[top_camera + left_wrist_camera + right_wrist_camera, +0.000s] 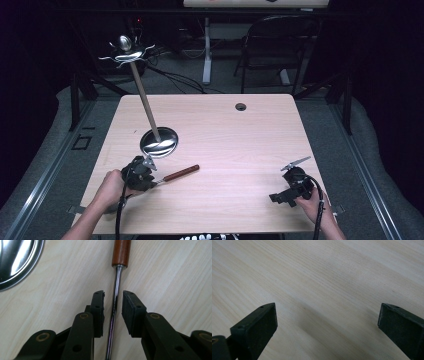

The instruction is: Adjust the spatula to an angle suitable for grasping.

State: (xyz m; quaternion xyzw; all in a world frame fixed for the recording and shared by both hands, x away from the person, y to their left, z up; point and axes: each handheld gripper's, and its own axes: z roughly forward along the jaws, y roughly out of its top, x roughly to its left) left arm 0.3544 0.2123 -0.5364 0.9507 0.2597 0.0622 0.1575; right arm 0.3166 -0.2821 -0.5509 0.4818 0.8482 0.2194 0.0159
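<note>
While the person's hands rest at the near edge of the pale wooden table, the left gripper straddles the thin steel shaft of a wooden-handled utensil lying flat on the board; its black pads stand just clear of the metal, so nothing is clamped. Well apart, the right gripper hovers spread wide over bare wood. Just beyond the utensil's brown handle sits the round mirrored base of a wooden-poled stand with a steel hook crown.
</note>
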